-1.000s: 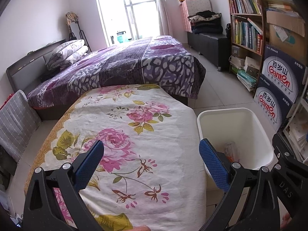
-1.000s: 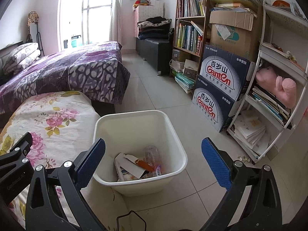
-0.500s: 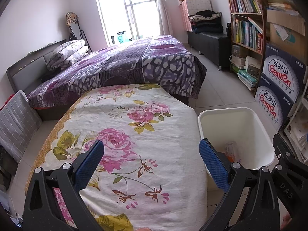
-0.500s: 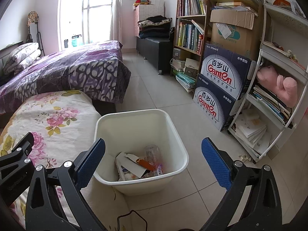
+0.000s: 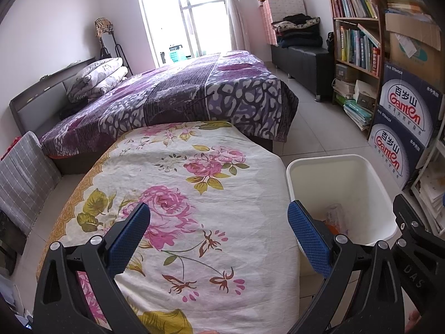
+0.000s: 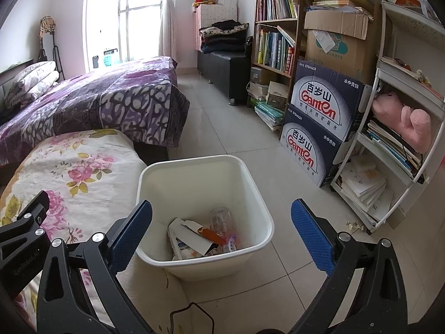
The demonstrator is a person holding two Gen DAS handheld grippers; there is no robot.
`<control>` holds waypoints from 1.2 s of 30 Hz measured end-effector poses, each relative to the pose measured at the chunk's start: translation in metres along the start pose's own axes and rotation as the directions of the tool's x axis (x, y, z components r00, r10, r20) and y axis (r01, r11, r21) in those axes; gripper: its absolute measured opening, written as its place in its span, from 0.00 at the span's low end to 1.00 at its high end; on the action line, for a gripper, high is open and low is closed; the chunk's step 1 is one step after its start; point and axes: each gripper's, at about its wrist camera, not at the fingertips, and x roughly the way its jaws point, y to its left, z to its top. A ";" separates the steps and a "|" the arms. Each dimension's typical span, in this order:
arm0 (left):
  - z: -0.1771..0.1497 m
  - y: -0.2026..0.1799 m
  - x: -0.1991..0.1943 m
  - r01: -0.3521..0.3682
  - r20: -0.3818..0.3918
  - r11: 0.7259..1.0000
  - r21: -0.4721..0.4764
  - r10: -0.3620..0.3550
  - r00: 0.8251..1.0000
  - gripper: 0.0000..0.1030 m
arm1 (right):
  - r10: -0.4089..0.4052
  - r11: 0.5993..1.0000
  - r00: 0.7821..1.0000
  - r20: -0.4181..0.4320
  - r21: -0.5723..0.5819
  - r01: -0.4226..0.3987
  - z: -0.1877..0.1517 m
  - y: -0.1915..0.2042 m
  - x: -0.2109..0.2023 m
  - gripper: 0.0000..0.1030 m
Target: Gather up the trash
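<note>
A white plastic trash bin (image 6: 258,203) stands on the tiled floor beside a table covered with a floral cloth (image 5: 194,194). Inside the bin lie a torn paper box (image 6: 192,233), a clear plastic bottle (image 6: 221,218) and wrappers. The bin also shows in the left wrist view (image 5: 383,194). My left gripper (image 5: 219,239) is open and empty above the floral cloth. My right gripper (image 6: 221,236) is open and empty above the bin's near rim. No loose trash shows on the cloth.
A bed with a purple blanket (image 5: 194,91) lies behind the table. Bookshelves (image 6: 278,27), stacked Ganten boxes (image 6: 319,128) and a white rack (image 6: 403,128) line the right wall. A black cable (image 6: 192,314) lies near the bin.
Both views have shifted only slightly. Both grippers stay open and empty, and the bin and its trash have not moved.
</note>
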 end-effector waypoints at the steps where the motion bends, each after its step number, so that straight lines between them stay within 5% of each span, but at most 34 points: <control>1: 0.000 0.000 0.000 0.001 -0.001 1.000 -0.001 -0.001 1.000 0.93 | 0.000 1.000 1.000 -0.001 0.000 0.000 -0.002 0.001 0.000 0.93; 36: -0.006 0.000 0.001 0.028 0.023 0.999 0.043 -0.029 0.999 0.91 | 0.007 1.000 1.000 -0.030 0.009 -0.007 -0.015 0.006 0.002 0.93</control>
